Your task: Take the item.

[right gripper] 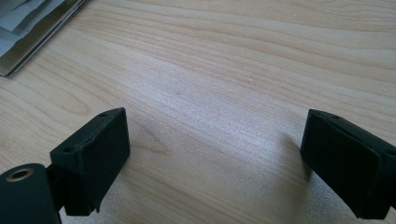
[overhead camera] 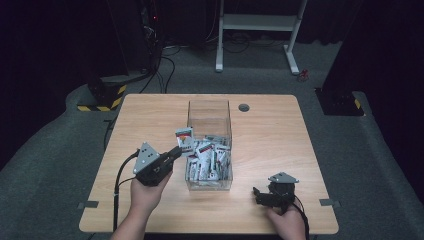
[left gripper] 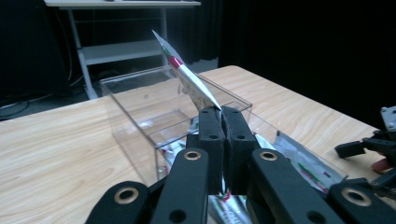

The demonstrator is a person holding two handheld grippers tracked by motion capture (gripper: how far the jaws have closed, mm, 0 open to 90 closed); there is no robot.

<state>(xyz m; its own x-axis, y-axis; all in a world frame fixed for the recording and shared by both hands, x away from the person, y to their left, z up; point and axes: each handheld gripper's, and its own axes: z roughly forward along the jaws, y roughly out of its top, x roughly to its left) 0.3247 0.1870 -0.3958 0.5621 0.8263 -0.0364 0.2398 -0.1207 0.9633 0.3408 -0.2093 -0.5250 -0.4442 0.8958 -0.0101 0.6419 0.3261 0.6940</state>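
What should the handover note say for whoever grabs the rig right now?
Left gripper: shut on one sachet, held up at the clear box's left wall.
Right gripper: open, nothing between the jaws, low over the table right of the box.
Done: one sachet lifted.
Left: the pile of sachets lies in the box's near end; far end bare.

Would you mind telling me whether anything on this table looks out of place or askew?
Nothing looks spilled or damaged. The one thing apart is a white sachet with red and green print, pinched by its corner in the left gripper and tilted above the clear plastic box, while the other sachets lie heaped inside.
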